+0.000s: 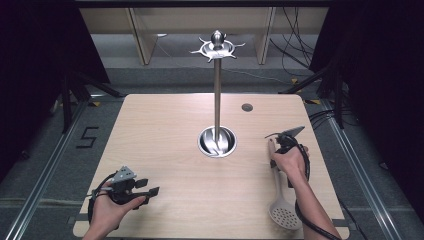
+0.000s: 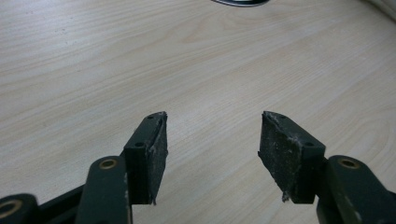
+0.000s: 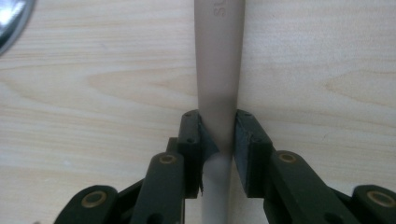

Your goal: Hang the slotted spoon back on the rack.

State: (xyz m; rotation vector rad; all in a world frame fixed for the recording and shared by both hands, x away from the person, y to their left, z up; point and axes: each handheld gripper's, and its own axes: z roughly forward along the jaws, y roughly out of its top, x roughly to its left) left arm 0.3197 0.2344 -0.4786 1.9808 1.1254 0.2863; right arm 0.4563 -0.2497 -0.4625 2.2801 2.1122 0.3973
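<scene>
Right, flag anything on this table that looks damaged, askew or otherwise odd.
The left gripper has worn pads: edges ragged and surfaces scuffed pale. Otherwise nothing stands out: the utensil stand stands upright on the table, and the right gripper is shut squarely on the slotted spoon handle.

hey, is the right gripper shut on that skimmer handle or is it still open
Shut on it. In the right gripper view the gripper has both jaws pressed against the beige skimmer handle.

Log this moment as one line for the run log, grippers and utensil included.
left gripper: open over bare table | right gripper: shut on skimmer handle | skimmer: flat on table | rack: hooks empty
</scene>
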